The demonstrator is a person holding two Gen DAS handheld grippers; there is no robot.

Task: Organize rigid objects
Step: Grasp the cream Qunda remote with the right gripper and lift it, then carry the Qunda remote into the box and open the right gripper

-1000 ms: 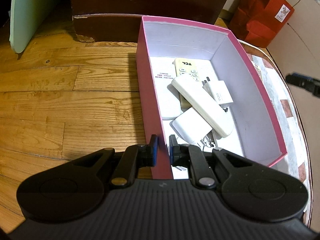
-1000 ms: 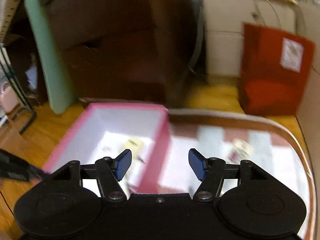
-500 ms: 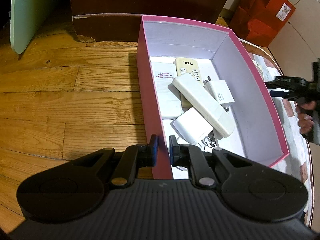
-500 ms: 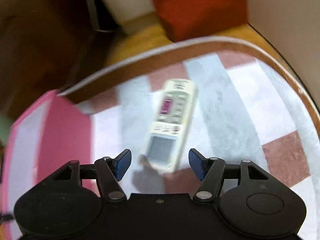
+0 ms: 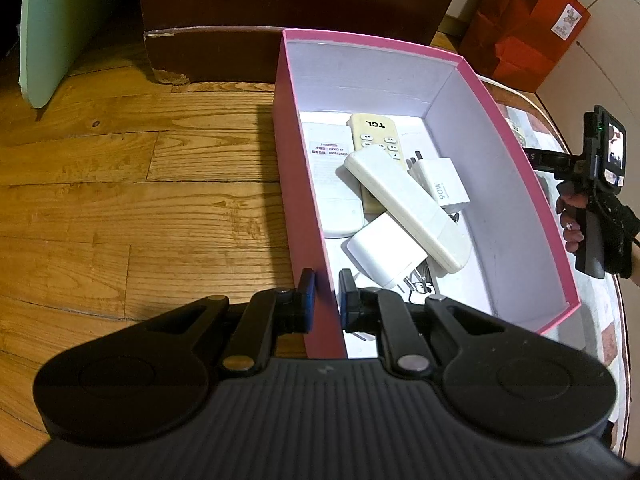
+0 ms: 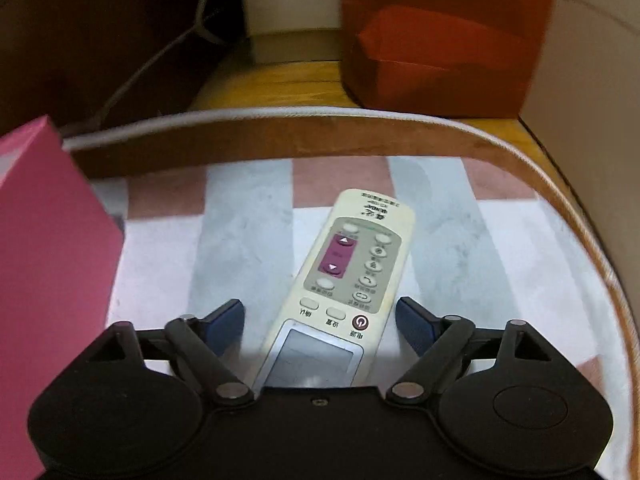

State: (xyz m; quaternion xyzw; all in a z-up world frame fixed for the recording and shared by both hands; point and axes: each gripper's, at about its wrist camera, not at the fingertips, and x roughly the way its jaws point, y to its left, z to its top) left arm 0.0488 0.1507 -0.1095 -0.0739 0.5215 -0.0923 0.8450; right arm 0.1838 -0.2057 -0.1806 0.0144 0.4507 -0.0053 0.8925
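A pink box [image 5: 520, 168] with a white inside holds several white remotes, among them a TCL remote [image 5: 374, 136], and two white chargers [image 5: 382, 254]. My left gripper [image 5: 326, 300] is shut on the box's near left wall. In the right wrist view a cream remote [image 6: 344, 280] with a purple button panel lies on the checked mat [image 6: 500, 264]. My right gripper [image 6: 320, 320] is open, its fingers on either side of the remote's near end, low over the mat. The pink box [image 6: 44, 260] stands to its left.
A red paper bag [image 6: 440, 40] stands beyond the mat's far edge, with a white cabinet [image 6: 288, 8] beside it. A dark brown cabinet [image 5: 280, 12] and a pale green board [image 5: 48, 28] stand on the wooden floor [image 5: 140, 200]. The right gripper's handle and hand show in the left wrist view [image 5: 592, 200].
My right gripper has swung from over the box to the mat and come down around the cream remote. My left gripper has kept its hold on the box wall.
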